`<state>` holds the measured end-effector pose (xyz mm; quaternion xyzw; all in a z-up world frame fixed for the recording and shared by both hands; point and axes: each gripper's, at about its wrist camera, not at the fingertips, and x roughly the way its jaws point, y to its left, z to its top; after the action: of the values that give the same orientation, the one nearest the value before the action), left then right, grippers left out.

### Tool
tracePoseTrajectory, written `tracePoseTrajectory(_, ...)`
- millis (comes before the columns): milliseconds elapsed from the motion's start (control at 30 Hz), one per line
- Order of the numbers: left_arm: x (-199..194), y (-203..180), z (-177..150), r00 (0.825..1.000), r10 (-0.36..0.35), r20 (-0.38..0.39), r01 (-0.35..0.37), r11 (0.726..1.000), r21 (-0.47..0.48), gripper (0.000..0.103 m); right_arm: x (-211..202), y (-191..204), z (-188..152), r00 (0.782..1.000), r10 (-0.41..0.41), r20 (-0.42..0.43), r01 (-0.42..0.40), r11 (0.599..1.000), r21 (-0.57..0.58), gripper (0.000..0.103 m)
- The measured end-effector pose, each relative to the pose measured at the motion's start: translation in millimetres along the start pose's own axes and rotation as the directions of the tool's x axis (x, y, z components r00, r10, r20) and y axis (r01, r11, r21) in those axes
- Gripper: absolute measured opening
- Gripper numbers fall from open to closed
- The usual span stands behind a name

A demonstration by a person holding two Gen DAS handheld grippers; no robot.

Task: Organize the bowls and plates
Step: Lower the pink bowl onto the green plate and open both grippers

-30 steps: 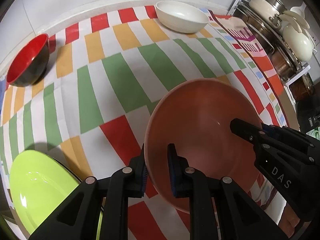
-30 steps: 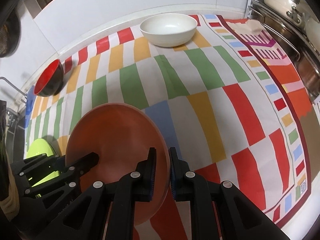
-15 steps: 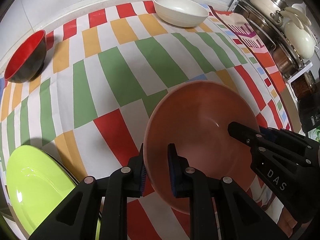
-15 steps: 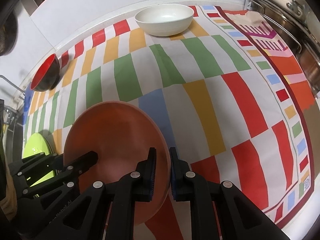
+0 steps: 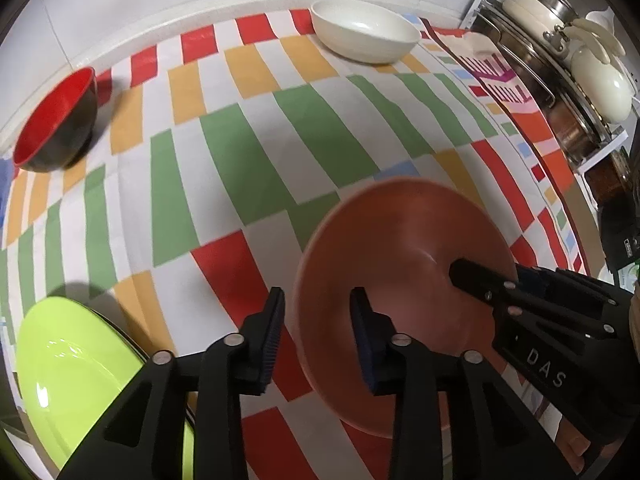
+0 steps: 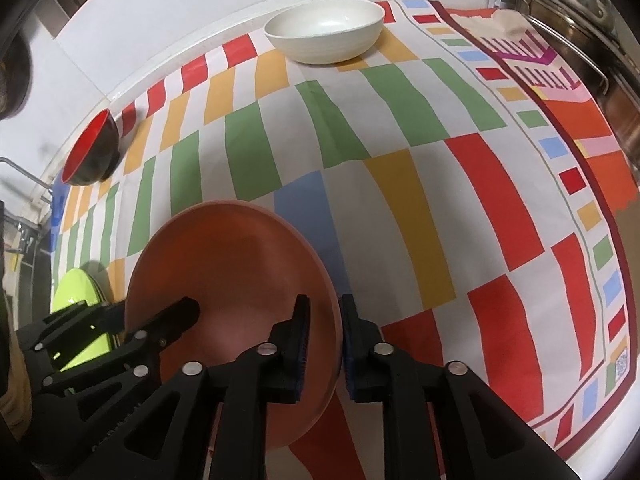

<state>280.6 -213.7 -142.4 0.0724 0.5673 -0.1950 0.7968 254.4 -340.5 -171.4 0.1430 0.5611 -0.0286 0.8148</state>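
A terracotta plate (image 5: 404, 264) is held above the striped cloth. My left gripper (image 5: 318, 336) stands open astride the plate's left rim, its jaws apart from it. My right gripper (image 6: 323, 340) is shut on the plate's right rim (image 6: 334, 320). The plate also shows in the right wrist view (image 6: 228, 272). A lime green plate (image 5: 76, 380) lies at the near left. A red and black bowl (image 5: 56, 120) sits at the far left. A white bowl (image 5: 364, 36) sits at the back.
A striped multicoloured cloth (image 5: 256, 152) covers the counter. A metal rack with pots and white lidded dishes (image 5: 560, 60) stands along the right side. A white wall runs behind the counter.
My left gripper has opened and let go of the plate's left rim. The right gripper stays shut on the plate. The plate is blurred in the left wrist view.
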Motion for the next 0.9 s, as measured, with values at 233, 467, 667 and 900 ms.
tracePoseTrajectory(233, -21.3, 4.1, 9.5, 0.996, 0.040, 0.083, -0.040, 0.999, 0.008, 0.045, -18.4, -0.1, 4.8, 0.998, -0.021, 0.060, 0.021, 1.000, -0.011, 0.028)
tracePoseTrajectory(467, -52.1, -0.2, 27.9, 0.977, 0.069, 0.200, -0.081, 0.995, 0.052, 0.057, -50.5, -2.8, 18.8, 0.983, -0.017, 0.182, 0.016, 1.000, 0.006, 0.044)
tracePoseTrajectory(667, -66.3, -0.4, 52.2, 0.963, 0.087, 0.255, -0.103, 0.993, 0.051, 0.057, -65.8, -4.2, 38.0, 0.965, -0.036, 0.260, 0.037, 0.999, 0.000, 0.046)
tracePoseTrajectory(900, -76.3, -2.8, 79.8, 0.949, 0.103, 0.299, -0.123, 0.991, 0.051, 0.063, -73.4, -7.7, 64.6, 0.949, -0.028, 0.315, 0.035, 0.999, -0.015, 0.046)
